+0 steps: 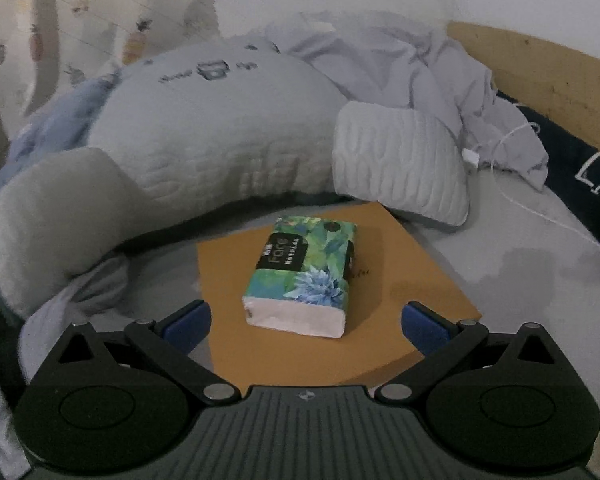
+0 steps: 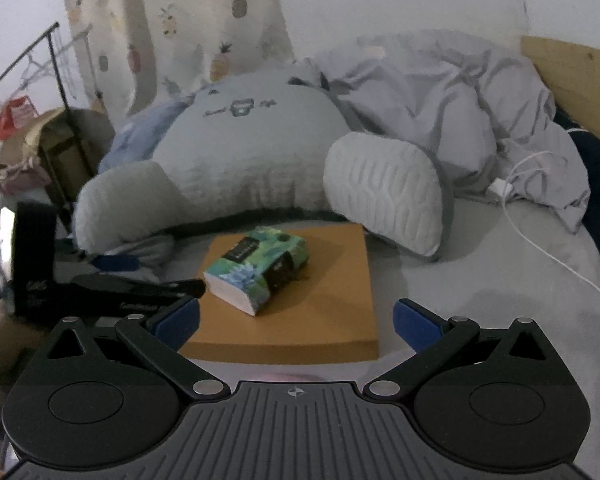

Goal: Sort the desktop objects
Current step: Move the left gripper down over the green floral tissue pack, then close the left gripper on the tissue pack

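Lying mid-frame on flat tan cardboard box [image 1: 416,276]: green floral tissue pack [image 1: 304,276]. Hovering wide open, empty: left gripper [image 1: 306,320], right gripper [image 2: 296,320].

A bedroom in a home, seen from on the bed.

A grey sheet [image 2: 480,280] spreads below a big armed cushion [image 2: 236,160], a rumpled duvet [image 2: 440,92] and a wooden headboard [image 2: 572,76]. A pineapple-print curtain [image 2: 172,20] hangs behind, a charger cable [image 2: 540,248] trails over the sheet, and what seems to be a clothes rack [image 2: 56,64] stands over dim clutter at the left.
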A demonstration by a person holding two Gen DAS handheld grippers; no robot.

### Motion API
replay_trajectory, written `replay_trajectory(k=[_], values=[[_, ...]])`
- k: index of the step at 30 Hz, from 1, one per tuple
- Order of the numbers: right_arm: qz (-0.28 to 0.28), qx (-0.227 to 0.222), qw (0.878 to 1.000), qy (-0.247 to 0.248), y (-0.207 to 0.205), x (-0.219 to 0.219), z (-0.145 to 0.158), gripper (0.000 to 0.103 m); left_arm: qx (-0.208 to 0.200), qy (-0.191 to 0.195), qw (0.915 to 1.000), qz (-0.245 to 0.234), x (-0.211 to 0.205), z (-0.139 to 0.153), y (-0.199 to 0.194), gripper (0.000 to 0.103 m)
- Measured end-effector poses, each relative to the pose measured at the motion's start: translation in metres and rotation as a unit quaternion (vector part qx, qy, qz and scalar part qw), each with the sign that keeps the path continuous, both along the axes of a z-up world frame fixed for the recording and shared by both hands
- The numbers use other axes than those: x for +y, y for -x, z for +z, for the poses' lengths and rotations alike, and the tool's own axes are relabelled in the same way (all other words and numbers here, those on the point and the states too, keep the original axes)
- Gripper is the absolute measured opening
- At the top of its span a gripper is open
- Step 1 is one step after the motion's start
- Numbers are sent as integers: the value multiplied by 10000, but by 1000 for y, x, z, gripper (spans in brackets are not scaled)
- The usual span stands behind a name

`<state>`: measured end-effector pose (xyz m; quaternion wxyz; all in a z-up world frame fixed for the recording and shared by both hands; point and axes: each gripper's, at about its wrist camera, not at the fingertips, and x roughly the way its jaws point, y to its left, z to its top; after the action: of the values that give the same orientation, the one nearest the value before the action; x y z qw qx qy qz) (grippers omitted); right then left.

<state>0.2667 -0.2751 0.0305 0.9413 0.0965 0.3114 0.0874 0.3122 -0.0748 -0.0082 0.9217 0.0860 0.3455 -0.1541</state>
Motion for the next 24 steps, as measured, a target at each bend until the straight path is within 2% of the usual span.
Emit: replay_trajectory(k=[8,12,24], values=[[24,203,9998,-68,-25,-4,-21,103,196,-242,9994,-141,-12,-29,-57,103],[58,340,9990,-273,-34,-6,-30,103,330,-304,9989,-166,-17,-43,-82,103],[106,519,9978,-394,-47,-3,-44,103,748,-348,9954,-494,-27,-79,-123,103]])
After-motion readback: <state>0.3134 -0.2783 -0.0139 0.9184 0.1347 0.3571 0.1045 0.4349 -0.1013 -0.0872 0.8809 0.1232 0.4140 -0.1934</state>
